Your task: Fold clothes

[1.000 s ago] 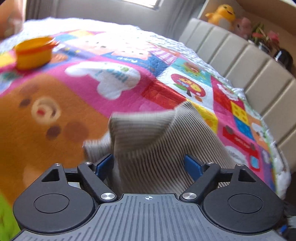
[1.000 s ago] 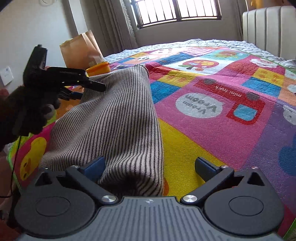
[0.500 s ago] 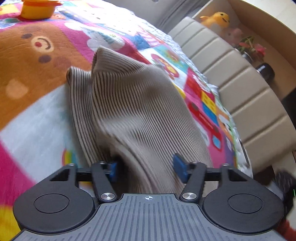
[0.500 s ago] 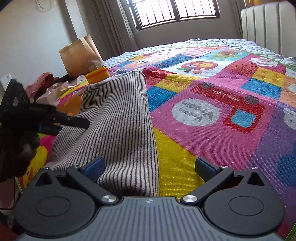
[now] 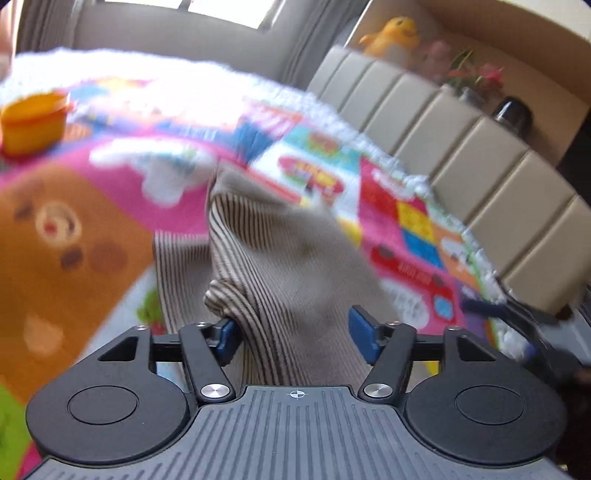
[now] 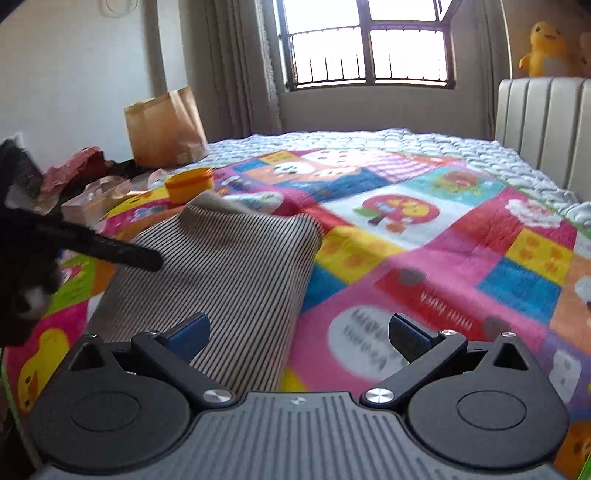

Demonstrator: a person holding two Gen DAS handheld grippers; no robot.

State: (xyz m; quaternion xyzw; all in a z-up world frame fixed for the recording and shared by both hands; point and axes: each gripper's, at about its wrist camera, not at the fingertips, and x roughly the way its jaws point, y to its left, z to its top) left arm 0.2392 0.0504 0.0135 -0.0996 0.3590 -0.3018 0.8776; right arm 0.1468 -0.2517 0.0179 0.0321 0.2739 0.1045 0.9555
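Observation:
A beige garment with thin dark stripes (image 5: 288, 266) lies rumpled on the colourful quilt (image 5: 92, 229). My left gripper (image 5: 295, 332) has a raised fold of it between its blue pads. The jaws are opening: the left pad touches a bunched edge, the right pad stands off the cloth. From the right wrist, the garment (image 6: 229, 273) stretches away from me, and the left gripper's dark finger (image 6: 122, 251) reaches over its left side. My right gripper (image 6: 299, 332) is wide open; the garment's near edge lies by its left pad, unpinched. It shows blurred (image 5: 517, 317) at the bed's right edge.
An orange tub (image 6: 189, 183) stands on the quilt (image 6: 424, 258) beyond the garment. A padded headboard (image 6: 543, 122) closes the right side. A paper bag (image 6: 162, 125) and crumpled wrappings (image 6: 85, 173) sit off the bed's left. A yellow plush (image 5: 391, 35) rests above the headboard.
The left jaws narrowed on the fold, then widened again as the gripper rose. The right gripper lifted and drew back. The garment, held up a second ago, now lies lower on the quilt.

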